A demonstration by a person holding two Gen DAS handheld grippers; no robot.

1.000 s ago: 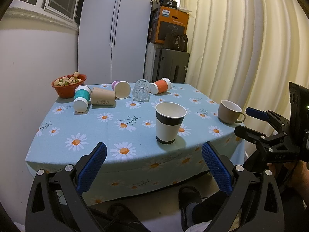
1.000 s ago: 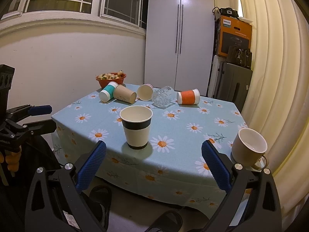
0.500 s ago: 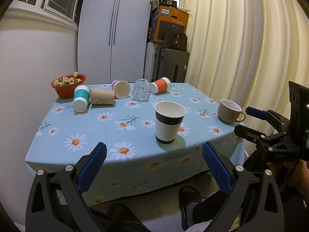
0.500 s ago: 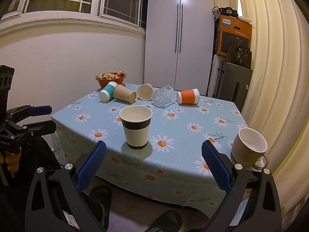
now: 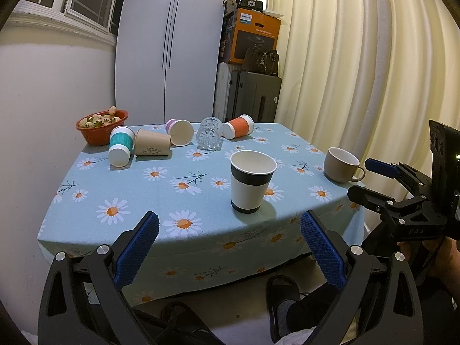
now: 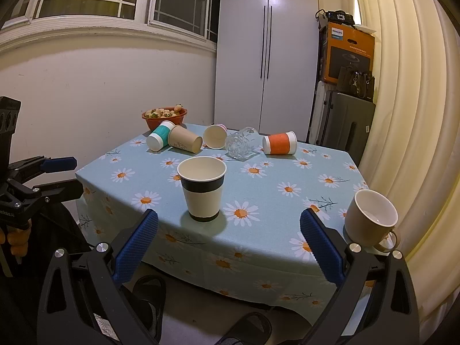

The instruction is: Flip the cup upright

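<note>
A: Left wrist view. Your left tool (image 5: 228, 231) is spread wide and empty, short of the worktop (image 5: 129, 189). Five cups lie tipped along the far edge; the orange cup (image 5: 238, 126) is nearest the glass tumbler (image 5: 209, 135).

B: Right wrist view. Your right tool (image 6: 228, 230) is also wide and empty. The orange cup (image 6: 280, 143) looks like light, crushable paper: pinch it gently mid-wall. The tumbler (image 6: 240, 143) is slippery and breakable.

Upright paper cup (image 5: 251, 181) near front edge, bare cloth around it, tipped cups (image 5: 149, 145) crowding far side.
</note>
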